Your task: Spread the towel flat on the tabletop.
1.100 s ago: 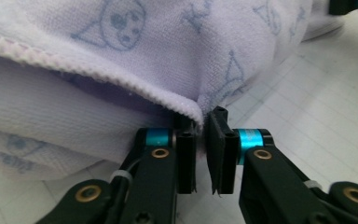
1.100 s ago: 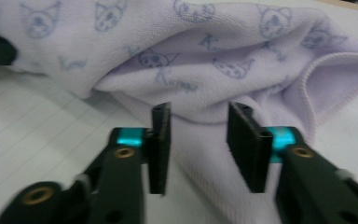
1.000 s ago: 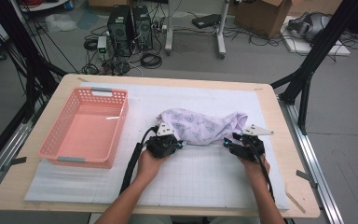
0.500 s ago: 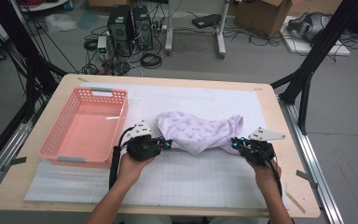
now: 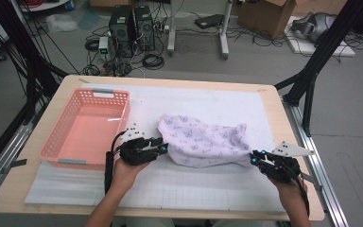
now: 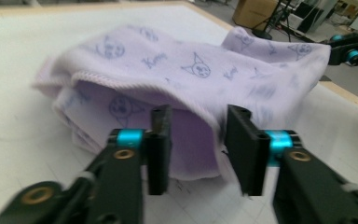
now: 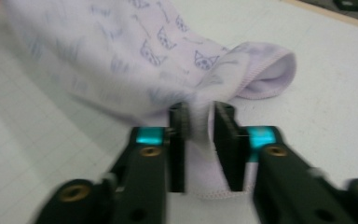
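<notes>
A pale lilac cloth (image 5: 203, 142) printed with small cat faces lies stretched out on the white mat (image 5: 217, 189). My left gripper (image 5: 164, 148) sits at the cloth's left end. Its jaws have just been opening, and in the left gripper view (image 6: 199, 116) they stand apart around a hemmed fold of the cloth (image 6: 191, 70) without pressing it. My right gripper (image 5: 254, 157) is at the cloth's right corner. Its jaws (image 7: 200, 109) have also just been opening and stand narrowly apart, with the cloth's (image 7: 135, 56) hem hanging loose between them.
A pink plastic basket (image 5: 56, 137) stands empty at the left of the table, close to my left hand. The table's right edge (image 5: 307, 161) runs just beyond my right gripper. Computer cases, cables and boxes stand on the floor behind the table.
Both hands have moved apart, the left one toward the basket and the right one toward the table's right edge. The cloth has been drawn out wider between them.
</notes>
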### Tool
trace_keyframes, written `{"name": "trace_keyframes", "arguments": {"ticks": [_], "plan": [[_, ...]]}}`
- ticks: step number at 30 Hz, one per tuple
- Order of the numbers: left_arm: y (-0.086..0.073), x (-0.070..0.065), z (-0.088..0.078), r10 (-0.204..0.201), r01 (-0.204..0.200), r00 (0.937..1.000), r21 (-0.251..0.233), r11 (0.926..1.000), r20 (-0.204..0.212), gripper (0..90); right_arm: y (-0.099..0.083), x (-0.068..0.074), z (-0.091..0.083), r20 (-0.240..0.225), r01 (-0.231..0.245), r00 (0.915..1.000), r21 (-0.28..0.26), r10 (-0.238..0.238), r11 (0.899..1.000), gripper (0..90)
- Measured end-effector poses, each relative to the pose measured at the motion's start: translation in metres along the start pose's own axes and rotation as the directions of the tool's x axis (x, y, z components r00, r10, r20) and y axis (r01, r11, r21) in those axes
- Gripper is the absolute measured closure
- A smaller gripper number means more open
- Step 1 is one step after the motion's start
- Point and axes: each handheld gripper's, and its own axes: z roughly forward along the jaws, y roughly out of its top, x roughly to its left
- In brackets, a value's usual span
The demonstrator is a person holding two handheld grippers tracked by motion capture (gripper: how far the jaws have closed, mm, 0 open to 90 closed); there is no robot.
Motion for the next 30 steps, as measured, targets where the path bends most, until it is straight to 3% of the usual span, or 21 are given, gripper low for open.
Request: {"name": "trace_keyframes", "arguments": {"ticks": [1,6,7,8,9,10,11,12,13,14,15,16,17,18,19,20,22,23,24,28,30], "plan": [[-0.001,0.001,0.002,0.012,-0.012,0.9999,0.013,0.9998,-0.011,49.9,-0.001,0.0,-0.001,0.0,-0.016,0.9999,-0.041,0.016,0.999,67.5],[-0.002,0.002,0.007,0.025,-0.024,0.9993,0.02,0.9995,-0.027,44.1,0.002,-0.002,0.006,0.016,-0.038,0.9991,-0.061,0.039,0.997,60.6],[-0.002,0.002,0.01,0.019,-0.019,0.9995,0.024,0.9995,-0.025,41.8,0.004,0.0,0.017,0.018,-0.028,0.9994,-0.039,0.029,0.999,57.2],[-0.003,0.003,0.013,0.017,-0.016,0.9995,0.032,0.9994,-0.025,41.8,0.004,0.0,0.017,0.018,-0.028,0.9994,-0.039,0.029,0.999,57.2],[-0.004,0.003,0.017,0.01,-0.009,0.9997,0.041,0.9991,-0.023,41.6,0.006,0.001,0.032,0.016,-0.022,0.9996,-0.014,0.022,1.0,53.7],[-0.004,0.004,0.022,0.004,-0.002,0.9998,0.056,0.9984,-0.022,41.6,0.006,0.001,0.032,0.016,-0.022,0.9996,-0.014,0.022,1.0,53.7],[-0.005,0.004,0.027,-0.001,0.003,0.9998,0.073,0.9973,-0.018,41.1,0.008,0.002,0.05,-0.002,-0.028,0.9996,0.023,0.028,0.999,50.7],[-0.007,0.003,0.032,-0.003,0.004,0.9998,0.091,0.9958,-0.017,41.1,0.008,0.002,0.05,-0.002,-0.028,0.9996,0.023,0.028,0.999,50.7],[-0.008,0.002,0.037,0.002,0.0,0.9998,0.107,0.9942,-0.017,43.5,0.01,0.006,0.067,-0.023,-0.014,0.9996,0.067,0.015,0.998,49.4],[-0.009,0.001,0.042,0.014,-0.012,0.9997,0.128,0.9917,-0.018,43.5,0.01,0.006,0.067,-0.023,-0.014,0.9996,0.067,0.015,0.998,49.4],[-0.01,0.0,0.046,0.03,-0.026,0.9992,0.144,0.9892,-0.028,55.2,0.011,0.009,0.083,-0.038,0.009,0.9993,0.119,-0.005,0.993,48.3],[-0.01,-0.001,0.049,0.057,-0.049,0.9974,0.157,0.9863,-0.045,55.2,0.011,0.009,0.083,-0.038,0.009,0.9993,0.119,-0.005,0.993,48.3],[-0.008,0.0,0.053,0.082,-0.068,0.9928,0.153,0.9859,-0.087,78.5,0.014,0.012,0.094,-0.039,0.04,0.9987,0.153,-0.034,0.987,59.2],[-0.008,0.0,0.053,0.082,-0.068,0.9928,0.153,0.9859,-0.087,85.1,0.014,0.012,0.094,-0.039,0.04,0.9987,0.153,-0.034,0.987,59.2],[-0.006,0.003,0.054,0.07,-0.055,0.9923,0.141,0.9884,-0.102,86.7,0.015,0.011,0.102,-0.055,0.065,0.9969,0.186,-0.056,0.98,78.6],[-0.002,0.006,0.054,0.055,-0.039,0.9912,0.136,0.9899,-0.121,86.7,0.015,0.011,0.102,-0.055,0.065,0.9969,0.186,-0.056,0.98,78.6],[0.007,0.012,0.054,0.042,-0.025,0.9868,0.108,0.9938,-0.157,87.8,0.018,0.006,0.104,-0.038,0.049,0.9984,0.167,-0.043,0.985,81.3],[0.012,0.014,0.055,0.049,-0.033,0.9807,0.088,0.9955,-0.189,89.6,0.023,-0.004,0.103,0.003,-0.012,0.9999,0.112,0.012,0.994,81.5],[0.018,0.017,0.055,0.056,-0.04,0.9761,0.078,0.9961,-0.21,89.6,0.023,-0.004,0.103,0.003,-0.012,0.9999,0.112,0.012,0.994,81.5],[0.036,0.032,0.061,0.022,-0.012,0.9657,0.043,0.999,-0.259,89.7,0.033,-0.022,0.102,0.061,-0.112,0.9917,-0.014,0.113,0.994,81.3],[0.038,0.037,0.065,-0.008,0.019,0.9698,0.041,0.999,-0.244,89.6,0.039,-0.027,0.104,0.08,-0.134,0.9873,-0.035,0.137,0.99,81.3]]}}
